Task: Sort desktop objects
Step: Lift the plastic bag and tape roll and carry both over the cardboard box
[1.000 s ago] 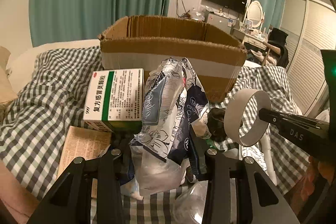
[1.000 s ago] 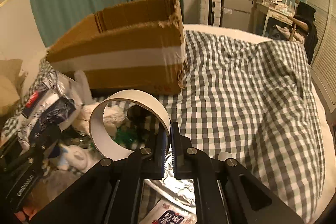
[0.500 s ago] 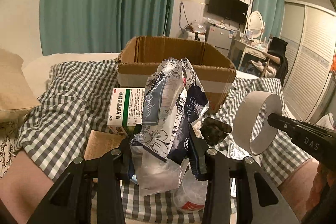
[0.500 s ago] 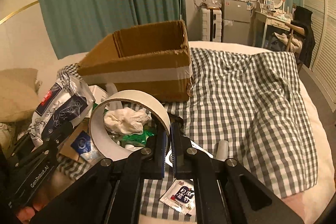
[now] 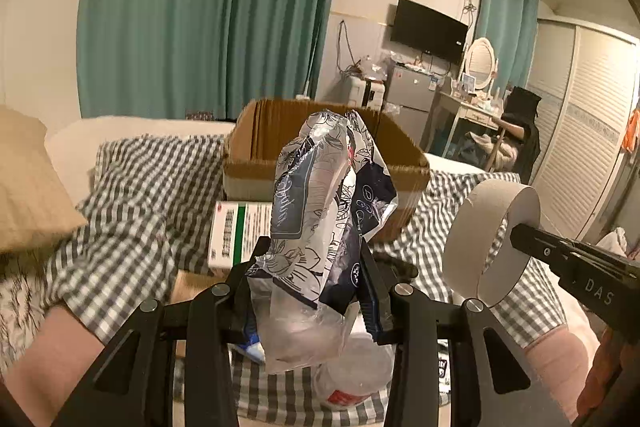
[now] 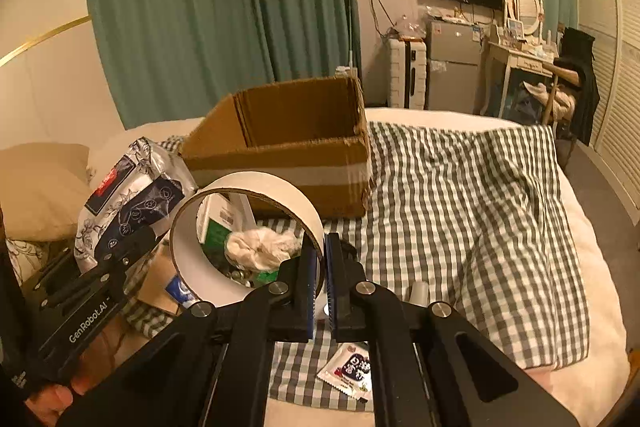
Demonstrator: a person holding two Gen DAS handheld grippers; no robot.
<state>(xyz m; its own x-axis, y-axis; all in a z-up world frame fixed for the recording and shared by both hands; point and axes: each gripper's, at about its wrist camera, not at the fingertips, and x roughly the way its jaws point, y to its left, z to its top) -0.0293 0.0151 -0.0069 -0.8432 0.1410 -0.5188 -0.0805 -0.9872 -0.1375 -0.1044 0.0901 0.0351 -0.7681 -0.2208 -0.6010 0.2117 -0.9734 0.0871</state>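
Pouch (image 5: 320, 211) gripped, L fingers (image 5: 256, 267) | tape roll (image 6: 240, 227) pinched, R fingers (image 6: 310, 267) | cardboard box (image 6: 288, 147) behind (open top) | clutter (image 6: 260, 247) below

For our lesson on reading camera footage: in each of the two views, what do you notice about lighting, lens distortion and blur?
Left wrist view: warm, dim orange cast; black fisheye corners, curtains bowed; checked cloth at lower left smeared, foil bag fairly sharp. Right wrist view: same amber light; wardrobe curving at the edge; tape roll and cardboard box crisp, little blur.
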